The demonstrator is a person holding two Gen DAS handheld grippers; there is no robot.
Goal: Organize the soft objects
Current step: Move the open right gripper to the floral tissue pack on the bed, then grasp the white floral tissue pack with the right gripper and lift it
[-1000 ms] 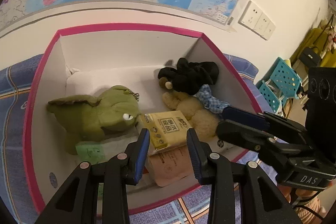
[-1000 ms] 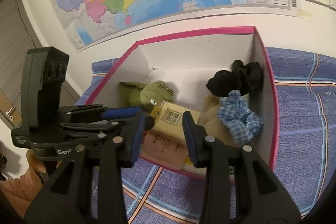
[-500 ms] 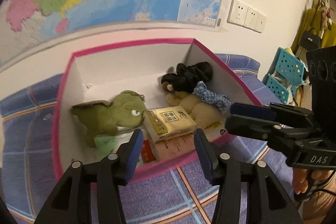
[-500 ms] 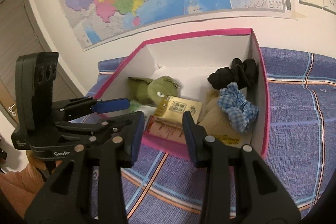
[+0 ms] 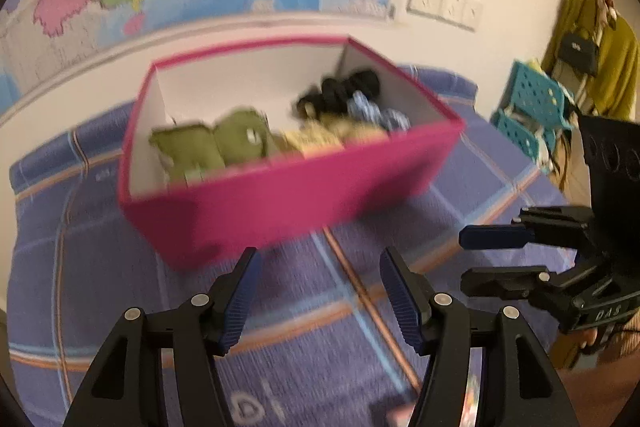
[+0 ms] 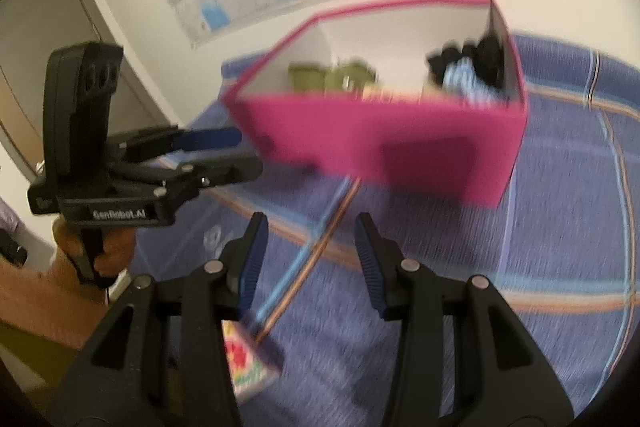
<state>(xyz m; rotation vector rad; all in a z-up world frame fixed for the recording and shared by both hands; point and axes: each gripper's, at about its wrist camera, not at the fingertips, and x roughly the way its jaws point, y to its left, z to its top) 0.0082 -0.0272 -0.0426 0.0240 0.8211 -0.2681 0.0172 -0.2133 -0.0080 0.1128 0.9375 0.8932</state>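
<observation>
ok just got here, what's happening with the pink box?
A person holds two handheld grippers over a blue plaid cloth. The left gripper and the right gripper are both open and empty, short of the pink box. In the box lie a green plush, a black soft item, a blue checked scrunchie and something tan, too blurred to identify. A small colourful packet lies on the cloth near the right gripper, untouched.
</observation>
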